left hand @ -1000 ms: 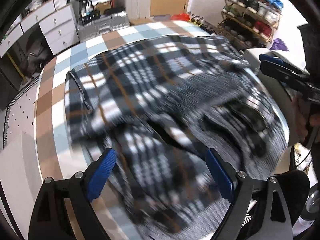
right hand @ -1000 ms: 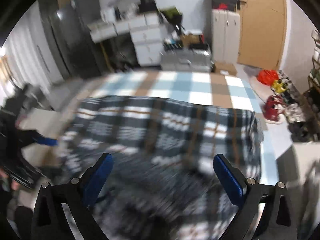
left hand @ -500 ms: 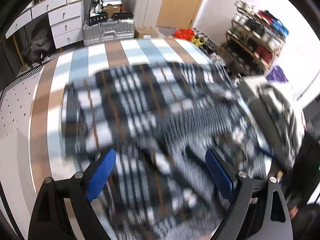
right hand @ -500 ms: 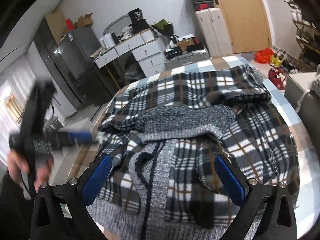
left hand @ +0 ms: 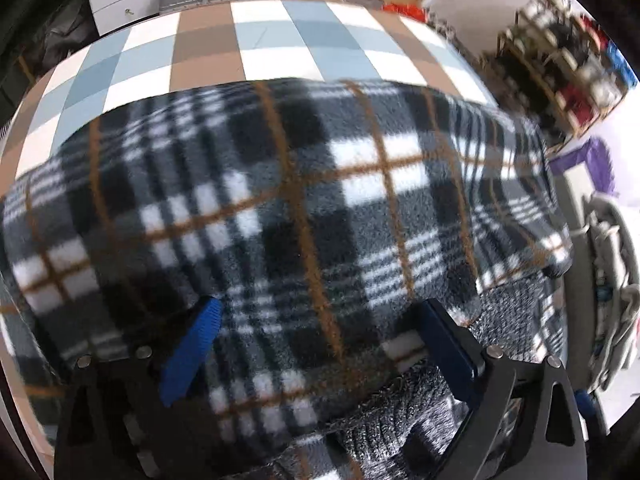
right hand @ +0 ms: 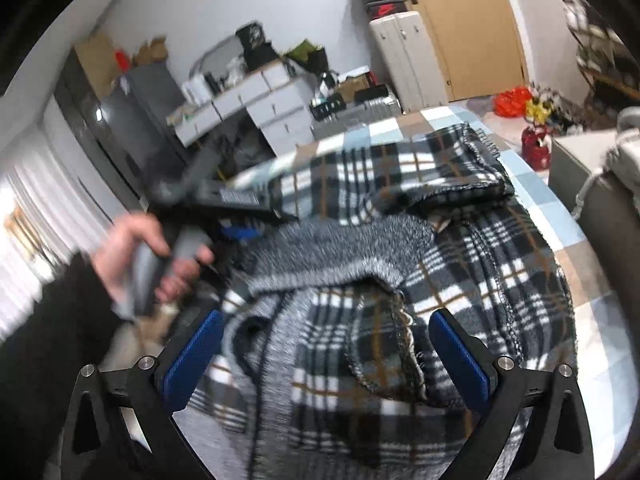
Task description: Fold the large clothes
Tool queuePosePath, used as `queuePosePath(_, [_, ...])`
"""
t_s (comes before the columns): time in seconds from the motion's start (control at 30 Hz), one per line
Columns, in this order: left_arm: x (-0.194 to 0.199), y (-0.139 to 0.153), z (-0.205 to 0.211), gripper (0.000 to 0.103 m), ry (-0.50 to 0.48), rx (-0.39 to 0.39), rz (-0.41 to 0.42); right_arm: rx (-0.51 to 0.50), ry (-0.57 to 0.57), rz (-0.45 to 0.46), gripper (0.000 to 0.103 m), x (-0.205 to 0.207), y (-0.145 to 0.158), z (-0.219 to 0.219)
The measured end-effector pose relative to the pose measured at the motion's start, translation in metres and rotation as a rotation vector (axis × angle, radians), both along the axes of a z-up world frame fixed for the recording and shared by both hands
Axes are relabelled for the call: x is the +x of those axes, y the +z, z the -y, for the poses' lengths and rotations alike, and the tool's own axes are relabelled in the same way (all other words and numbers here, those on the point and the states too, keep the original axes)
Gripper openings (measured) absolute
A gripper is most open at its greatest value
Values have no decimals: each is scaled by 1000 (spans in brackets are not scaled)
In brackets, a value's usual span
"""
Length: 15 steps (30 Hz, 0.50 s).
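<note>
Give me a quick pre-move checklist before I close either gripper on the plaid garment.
1. Left gripper jaws apart: ok, they are opening, with plaid fabric bulging between them.
2. Left pads clear of the cloth: cannot tell, the view is blurred and the fabric sits very close.
3. Right gripper open and empty: ok, it hovers above the plaid garment with nothing pinched.
4. Garment lying flat for a fold: not ok, it is bunched, with the grey knit lining turned outward.
5. Garment fully on the checked surface: cannot tell, its near edge is out of view.
6. Left hand clear of the right gripper: ok.
</note>
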<state>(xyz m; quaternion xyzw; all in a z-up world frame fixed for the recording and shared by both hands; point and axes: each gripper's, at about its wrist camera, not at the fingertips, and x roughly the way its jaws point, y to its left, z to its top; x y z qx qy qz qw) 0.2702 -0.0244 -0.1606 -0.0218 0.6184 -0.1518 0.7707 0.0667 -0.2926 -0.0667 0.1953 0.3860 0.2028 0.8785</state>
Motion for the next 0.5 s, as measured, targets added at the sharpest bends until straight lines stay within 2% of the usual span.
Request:
queuePosePath(0.07, [5,8,3,95,41,28,-50,82,-8,-39,103,3,0,11])
queuePosePath(0.1, [8,17,8,95,43,7,-65,128,-24,-66,103,4,-2,19])
queuePosePath(0.17, [10,35,30,95,-24,-46,-38,172,-48,-83,103,6,-3,29])
queuePosePath(0.27, [14,47,75,95,-146,-54,26,198,-71,-89,103,8,-3,41])
queuePosePath(0.33, [26,31,94,95,-164,-64,-8,209,-78,-87,103,8,-3,47])
queuePosePath(0.43, [48,-11,94,95,-81,-47,-83,239,-85,-96,103,7,-4,55])
queuePosePath(0.5, [50,-23,86,102,-44,-103,-72,259,-88,-102,103,6,-3,60])
